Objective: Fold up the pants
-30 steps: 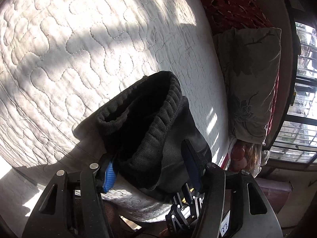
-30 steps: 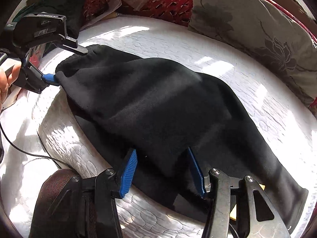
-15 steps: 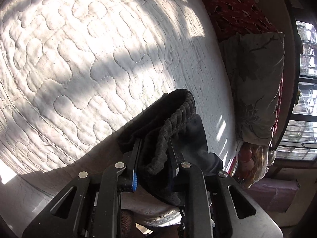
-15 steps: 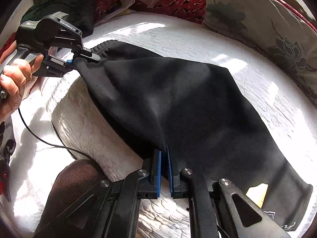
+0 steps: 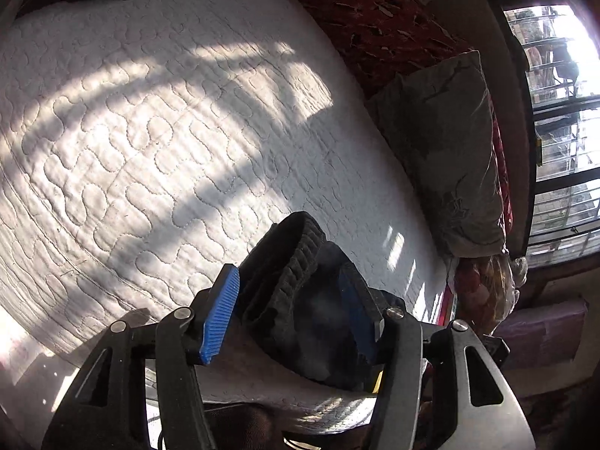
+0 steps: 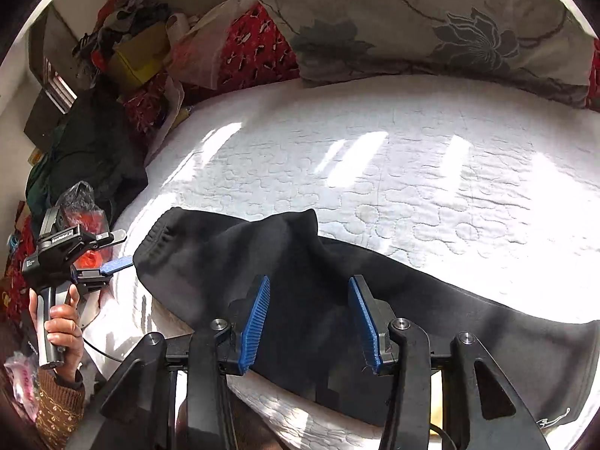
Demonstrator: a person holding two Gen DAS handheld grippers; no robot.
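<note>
Pants [image 6: 337, 300] lie black along the near edge of the white quilted mattress [image 6: 412, 172], with both grippers spread wide and holding nothing. Between the left gripper's [image 5: 287, 311] blue pads sits the ribbed waistband [image 5: 296, 262], loose. Right gripper [image 6: 309, 318] hangs over the cloth mid-length. Beyond, a floral pillow [image 6: 431, 26] rests at the mattress's far edge.
</note>
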